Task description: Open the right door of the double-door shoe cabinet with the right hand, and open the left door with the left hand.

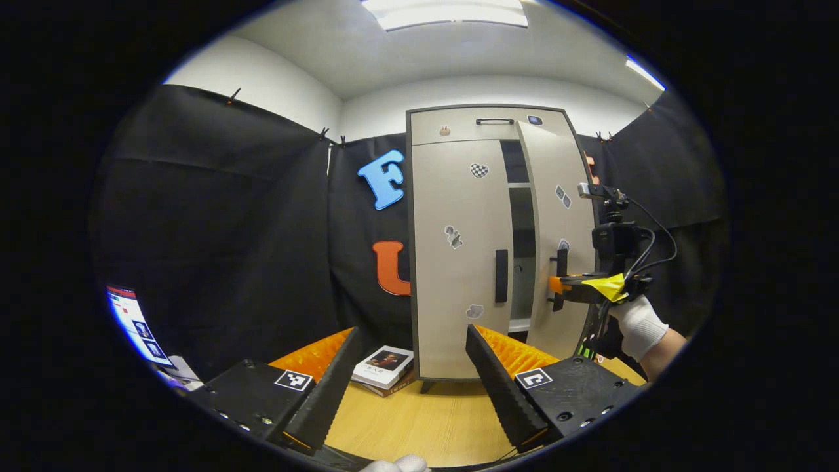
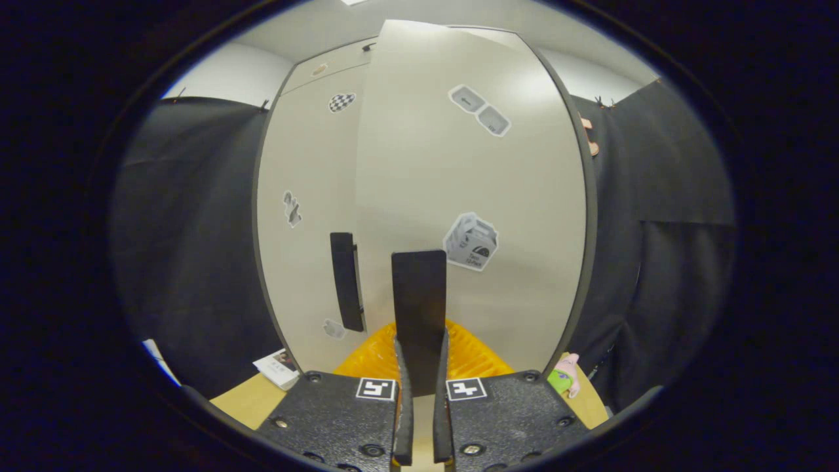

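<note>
The pale grey shoe cabinet (image 1: 452, 124) stands on a wooden table. Its left door (image 1: 452, 295) is shut, with a dark vertical handle (image 1: 501, 275). The right door (image 1: 554, 216) stands partly ajar, and dark shelves show in the gap. My right gripper (image 1: 557, 283), held by a gloved hand, clamps that door's handle. In the right gripper view the right door (image 2: 472, 183) is very close, and my right gripper (image 2: 421, 344) is shut on its dark handle (image 2: 419, 295). The left door's handle (image 2: 346, 282) sits just beside it. My left gripper (image 1: 413, 331) hangs open in front of the cabinet, short of the left door and holding nothing.
A small stack of books (image 1: 383, 367) lies on the table (image 1: 406, 426) at the cabinet's left foot. A lit screen (image 1: 134, 324) sits at the far left. A small pink and green toy (image 2: 564, 379) rests by the cabinet's right foot. Black cloth walls surround the booth.
</note>
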